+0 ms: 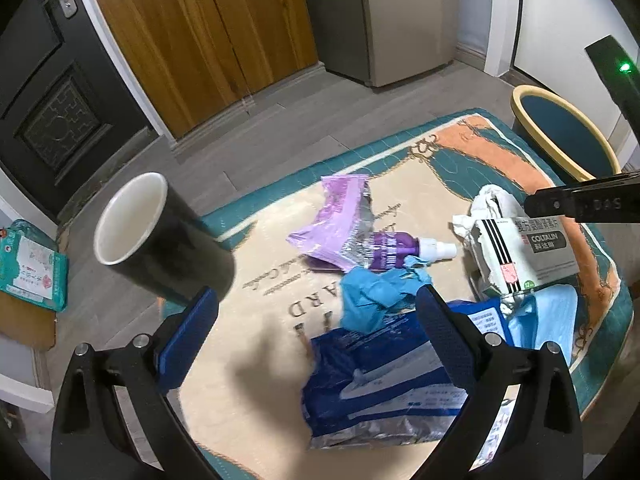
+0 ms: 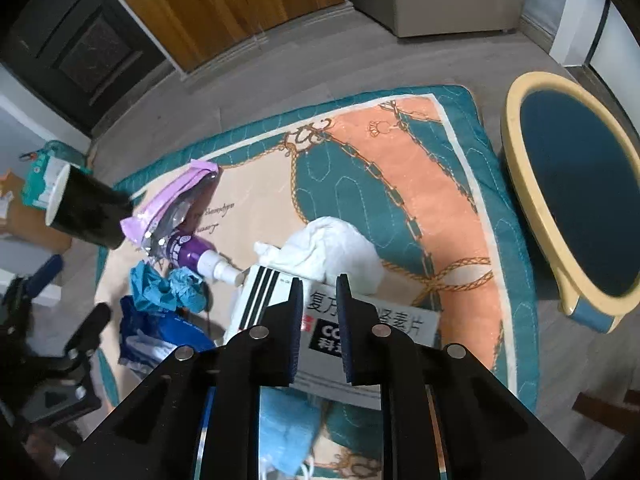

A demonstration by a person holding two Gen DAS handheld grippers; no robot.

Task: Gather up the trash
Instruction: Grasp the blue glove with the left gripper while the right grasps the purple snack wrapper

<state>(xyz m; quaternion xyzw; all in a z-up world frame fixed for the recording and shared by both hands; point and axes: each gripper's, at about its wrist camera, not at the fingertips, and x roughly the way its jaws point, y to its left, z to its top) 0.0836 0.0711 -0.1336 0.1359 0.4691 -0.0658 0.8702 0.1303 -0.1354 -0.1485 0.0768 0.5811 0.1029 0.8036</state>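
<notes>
Trash lies on a patterned mat (image 1: 256, 360): a purple wrapper (image 1: 336, 220), a purple spray bottle (image 1: 400, 250), a crumpled blue glove (image 1: 380, 292), a dark blue packet (image 1: 384, 380), a white tissue (image 2: 332, 252) and a light blue mask (image 2: 286, 428). A black paper cup (image 1: 160, 236) lies tilted at the mat's left edge. My left gripper (image 1: 316, 320) is open above the mat, empty. My right gripper (image 2: 318, 312) is shut on a white medicine box (image 2: 380, 320), its finger also in the left wrist view (image 1: 584, 204), and holds the box (image 1: 524, 252) above the mat.
A blue bin with a cream rim (image 2: 576, 204) stands right of the mat on the grey floor. A wooden door (image 1: 208, 40), a dark door (image 1: 52, 92) and a grey cabinet (image 1: 380, 16) are behind. A teal packet (image 1: 32, 264) lies on cardboard at the left.
</notes>
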